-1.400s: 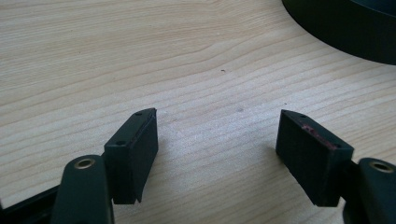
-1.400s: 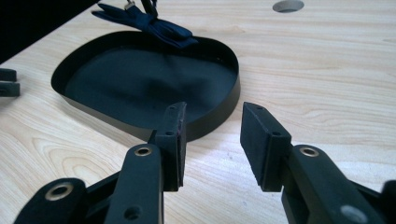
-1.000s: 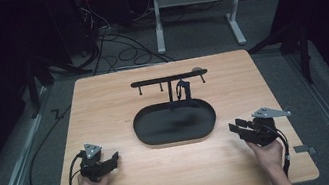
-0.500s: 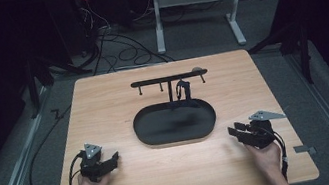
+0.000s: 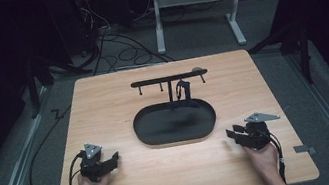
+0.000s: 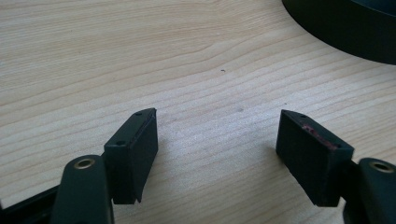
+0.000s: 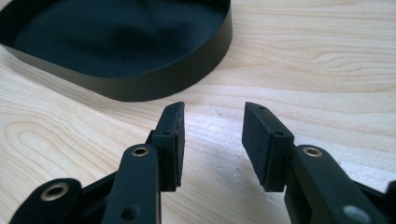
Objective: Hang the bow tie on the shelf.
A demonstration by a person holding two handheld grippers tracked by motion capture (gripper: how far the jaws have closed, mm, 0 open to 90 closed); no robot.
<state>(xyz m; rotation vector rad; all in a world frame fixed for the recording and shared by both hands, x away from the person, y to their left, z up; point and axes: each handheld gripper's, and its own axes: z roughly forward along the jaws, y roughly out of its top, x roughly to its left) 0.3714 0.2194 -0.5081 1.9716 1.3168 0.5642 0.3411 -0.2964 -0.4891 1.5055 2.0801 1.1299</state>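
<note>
A black oval tray (image 5: 175,122) lies at the middle of the wooden table (image 5: 103,102). Behind it stands a black rack with a crossbar (image 5: 169,78), and a dark item (image 5: 183,89) hangs from it. My left gripper (image 5: 112,158) rests near the front left, open, with bare wood between its jaws (image 6: 217,140). My right gripper (image 5: 229,135) sits near the front right, open and holding nothing (image 7: 212,137). The tray's wall (image 7: 154,86) lies just ahead of the right jaws, and a bit of its rim (image 6: 345,37) is at the top right of the left gripper view.
Cables (image 5: 109,46) run over the floor behind the table, beside a white frame (image 5: 194,11). Dark stands flank the table on both sides. Metal brackets (image 5: 304,149) sit at the front edge.
The right gripper has shifted slightly toward the table's front and a little left. The left gripper has stayed where it was.
</note>
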